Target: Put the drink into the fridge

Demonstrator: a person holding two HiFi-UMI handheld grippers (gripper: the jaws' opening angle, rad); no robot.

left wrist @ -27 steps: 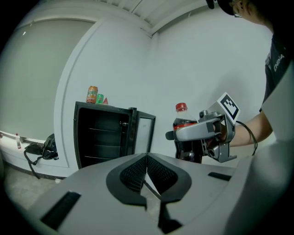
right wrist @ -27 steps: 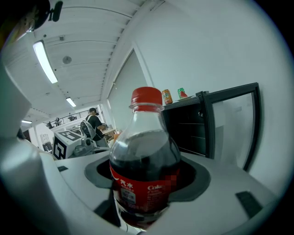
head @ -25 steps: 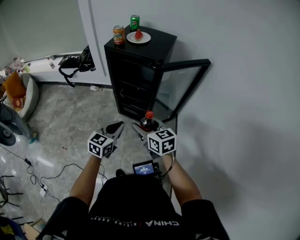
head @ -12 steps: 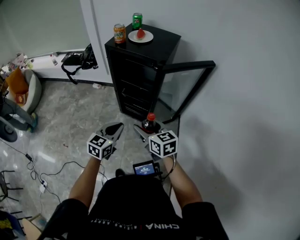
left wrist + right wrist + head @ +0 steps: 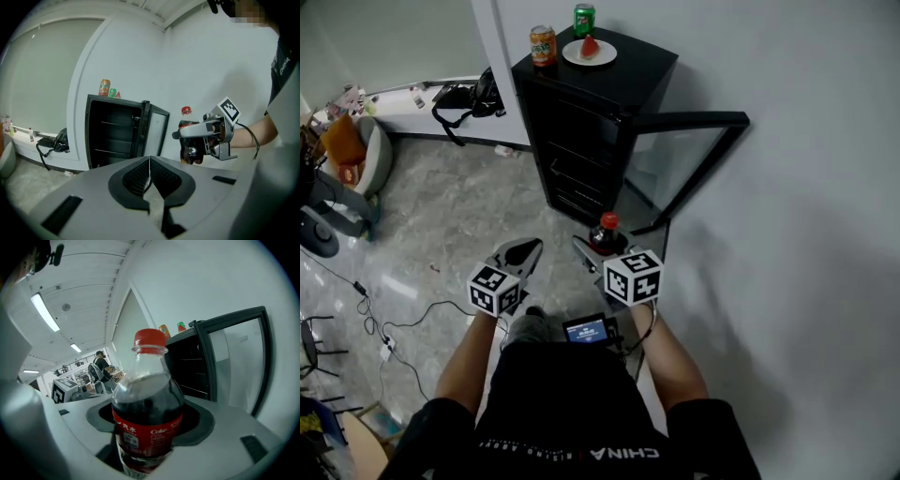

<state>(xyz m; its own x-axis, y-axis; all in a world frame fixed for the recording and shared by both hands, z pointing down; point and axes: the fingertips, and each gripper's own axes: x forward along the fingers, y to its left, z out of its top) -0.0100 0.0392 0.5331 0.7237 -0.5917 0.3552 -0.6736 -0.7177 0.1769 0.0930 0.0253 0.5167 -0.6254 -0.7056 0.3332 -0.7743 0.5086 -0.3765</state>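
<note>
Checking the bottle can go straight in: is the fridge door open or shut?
Open: the glass door stands swung out from the fridge, baring its dark shelves.

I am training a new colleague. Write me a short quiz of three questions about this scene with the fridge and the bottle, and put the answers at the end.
1. True or false: the door of the fridge stands open.
2. Choose one. The cola bottle is: A inside the fridge; B on top of the fridge; C between the jaws of the right hand-held gripper.
3. Fill the gap with open or shut: the left hand-held gripper is ____, with nothing between its jaws.

Key: 1 true; 2 C; 3 shut.
</note>
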